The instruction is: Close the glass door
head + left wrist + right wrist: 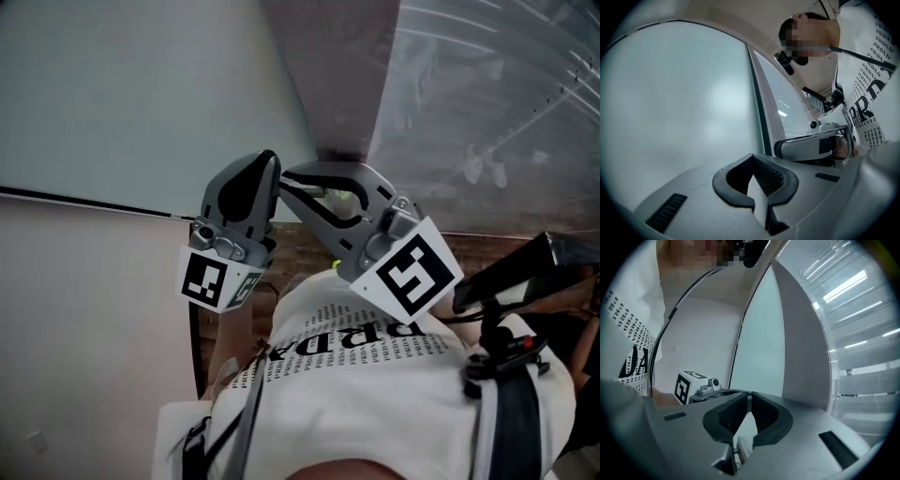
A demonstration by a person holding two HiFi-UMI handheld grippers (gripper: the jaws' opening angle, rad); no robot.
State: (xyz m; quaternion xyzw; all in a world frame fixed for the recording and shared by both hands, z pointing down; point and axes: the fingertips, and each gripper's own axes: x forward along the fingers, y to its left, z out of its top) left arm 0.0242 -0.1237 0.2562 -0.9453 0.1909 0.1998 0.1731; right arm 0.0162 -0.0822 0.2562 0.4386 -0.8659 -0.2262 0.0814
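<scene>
The frosted glass door (141,94) fills the upper left of the head view, and its dark edge (758,108) runs beside a grey post (337,75). Both grippers are held close to my chest, short of the glass and touching nothing. My left gripper (267,161) points up toward the door with its jaws shut and empty (752,157). My right gripper (292,175) lies just to its right, tips nearly meeting the left one's, also shut and empty (750,394). The door panel (761,333) shows ahead in the right gripper view.
A clear glass wall (497,112) with light reflections stands right of the post. A white wall (84,300) lies lower left and a strip of wooden floor (300,248) shows below the grippers. A black device (511,272) hangs by my white printed shirt (375,375).
</scene>
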